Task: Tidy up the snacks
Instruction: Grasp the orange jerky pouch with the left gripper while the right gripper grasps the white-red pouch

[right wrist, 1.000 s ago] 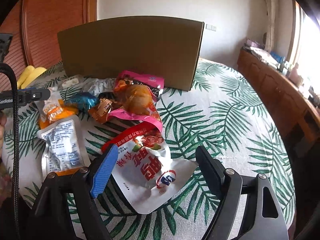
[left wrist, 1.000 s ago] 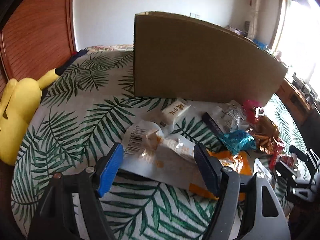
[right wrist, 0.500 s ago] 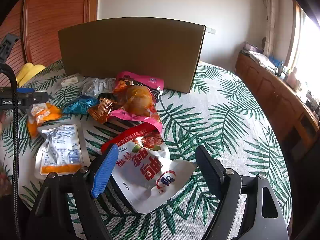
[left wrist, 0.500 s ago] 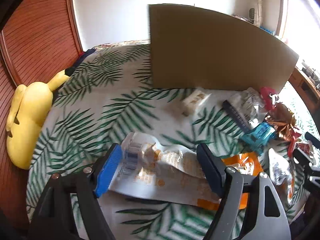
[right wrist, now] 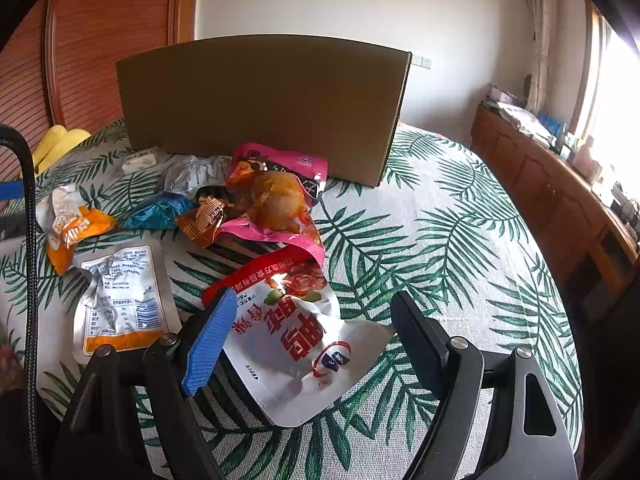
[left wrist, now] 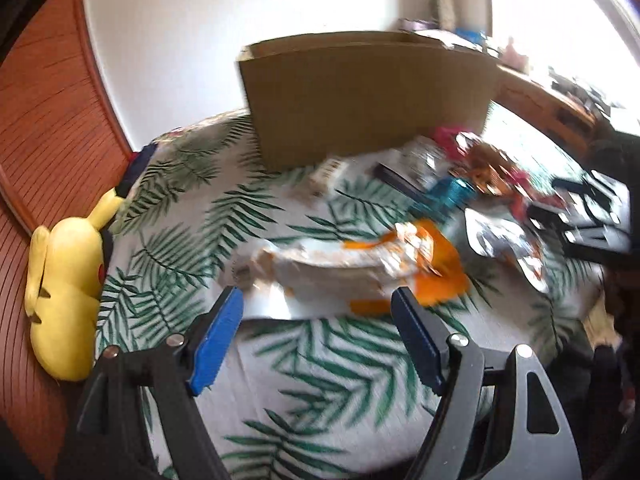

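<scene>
Several snack packets lie in front of a cardboard box on a palm-leaf cloth. My right gripper is open, its jaws on either side of a white and red pouch. Behind the pouch lie a pink packet with a brown snack, a gold wrapper, a blue wrapper, a silver pouch and an orange and white packet. My left gripper is open, just short of the orange and white packet. The left wrist view is blurred. The box stands behind.
A yellow plush toy lies at the left edge by the wooden panel wall. A wooden sideboard stands to the right by the window. A black cable crosses the left side of the right wrist view.
My left gripper has pulled back and swung left, so the orange and white packet now lies ahead of the jaws instead of between them. My right gripper has stayed put.
</scene>
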{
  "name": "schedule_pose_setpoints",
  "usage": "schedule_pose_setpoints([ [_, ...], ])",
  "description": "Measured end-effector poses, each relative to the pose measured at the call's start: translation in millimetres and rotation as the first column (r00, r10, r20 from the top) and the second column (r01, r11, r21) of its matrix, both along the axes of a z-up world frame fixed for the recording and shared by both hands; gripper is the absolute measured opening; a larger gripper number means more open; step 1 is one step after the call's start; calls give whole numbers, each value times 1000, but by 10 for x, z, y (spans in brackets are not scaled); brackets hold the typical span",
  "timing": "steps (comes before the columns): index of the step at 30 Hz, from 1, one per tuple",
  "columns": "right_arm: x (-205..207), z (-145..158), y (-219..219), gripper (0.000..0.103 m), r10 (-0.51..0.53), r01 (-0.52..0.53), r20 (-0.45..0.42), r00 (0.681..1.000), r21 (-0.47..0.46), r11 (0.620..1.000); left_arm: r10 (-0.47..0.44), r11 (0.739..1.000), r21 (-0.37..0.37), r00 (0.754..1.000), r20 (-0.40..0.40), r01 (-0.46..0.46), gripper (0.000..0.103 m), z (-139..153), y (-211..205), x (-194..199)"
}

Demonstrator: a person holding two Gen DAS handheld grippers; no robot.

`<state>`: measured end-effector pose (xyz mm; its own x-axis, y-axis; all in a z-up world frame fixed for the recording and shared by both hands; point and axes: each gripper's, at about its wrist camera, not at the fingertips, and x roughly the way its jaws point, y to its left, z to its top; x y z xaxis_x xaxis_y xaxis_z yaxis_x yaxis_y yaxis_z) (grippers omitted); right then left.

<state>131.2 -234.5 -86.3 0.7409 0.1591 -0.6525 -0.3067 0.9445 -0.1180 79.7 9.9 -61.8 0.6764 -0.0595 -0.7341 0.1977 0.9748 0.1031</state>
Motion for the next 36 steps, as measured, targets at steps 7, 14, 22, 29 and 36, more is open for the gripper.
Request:
schedule_pose_setpoints([
  [7,1,-2,2,81,0,0,0,1000,-1,1000,-61,996,63,996,-67,65,77,-163,-206,159],
  [14,3,1,1,81,0,0,2,1000,-3,1000,-95,982,158,993,-64,104,78,-132,-453,405],
  [22,-2,-2,4,81,1,-1,4,1000,-3,1000,-217,951,199,970,-108,235,78,-83,-587,786],
  [29,-8,-5,18,80,2,-2,7,1000,-6,1000,-293,937,145,943,-160,316,78,-47,-558,1122],
  [36,-17,0,26,80,7,-7,11,1000,-8,1000,-288,957,-33,927,-240,289,77,-56,-370,1375],
])
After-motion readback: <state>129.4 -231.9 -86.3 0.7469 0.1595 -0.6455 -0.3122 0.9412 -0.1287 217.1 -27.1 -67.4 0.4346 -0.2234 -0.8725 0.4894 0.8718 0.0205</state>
